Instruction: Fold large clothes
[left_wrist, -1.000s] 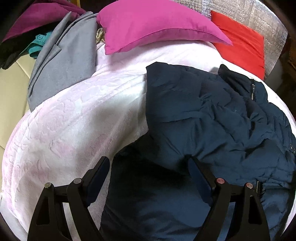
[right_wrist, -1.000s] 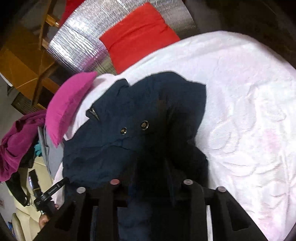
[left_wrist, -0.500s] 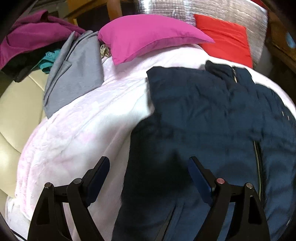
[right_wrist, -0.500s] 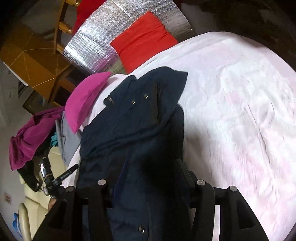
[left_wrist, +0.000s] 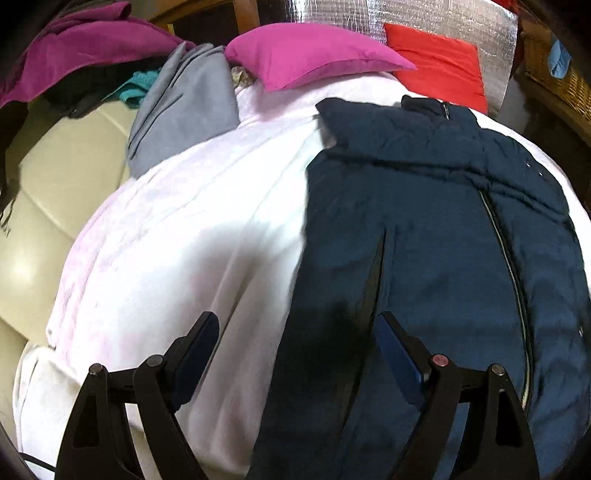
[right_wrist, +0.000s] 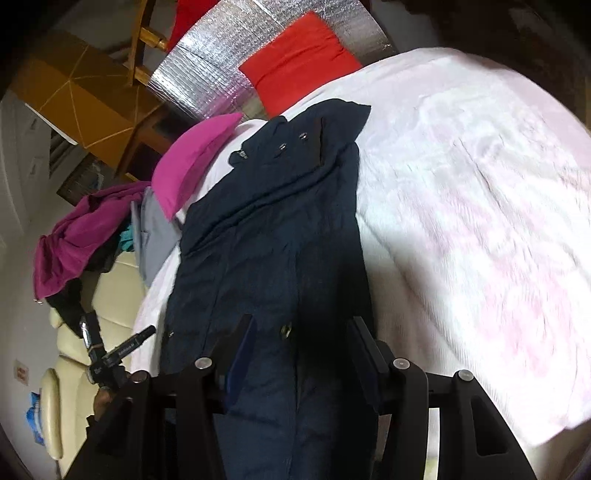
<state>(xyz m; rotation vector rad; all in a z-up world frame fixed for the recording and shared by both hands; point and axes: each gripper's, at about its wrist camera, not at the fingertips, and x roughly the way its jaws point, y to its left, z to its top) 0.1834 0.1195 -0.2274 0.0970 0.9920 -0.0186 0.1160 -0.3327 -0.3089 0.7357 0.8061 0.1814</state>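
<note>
Both grippers are drawn back along the long navy quilted jacket (left_wrist: 424, 240), left gripper (left_wrist: 295, 354) spread empty, right gripper's (right_wrist: 301, 354) half-spread jaws straddling unpinched cloth; hem corners are best pinched evenly.

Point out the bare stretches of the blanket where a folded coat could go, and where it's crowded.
Free: the white blanket on the far side of the navy jacket from the sofa, up to the red cushion. Also the strip between the jacket and the grey garment. Crowded: the head end, with the pink pillow, and the clothes pile on the sofa.
</note>
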